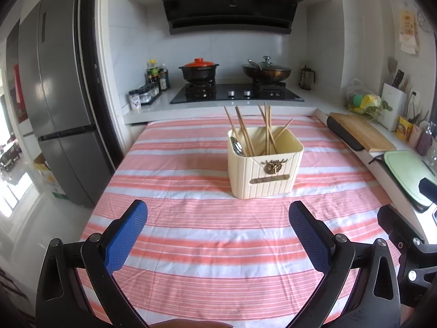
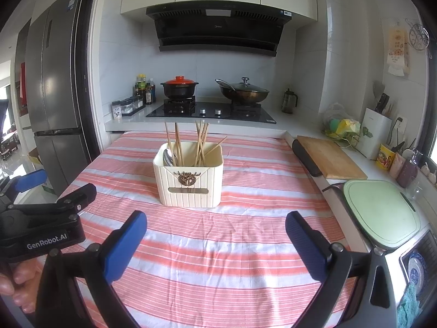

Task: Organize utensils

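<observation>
utensils seemingly all stowed: chopsticks and, probably, spoons upright in cream holder mid-worktop. left gripper and right gripper hovering short, fingers spread, empty. next, if anything: sorting chopsticks from spoons.

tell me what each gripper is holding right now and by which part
Nothing is held. The left gripper and the right gripper are both open with bare fingers; the chopsticks stand in the cream holder.
</observation>
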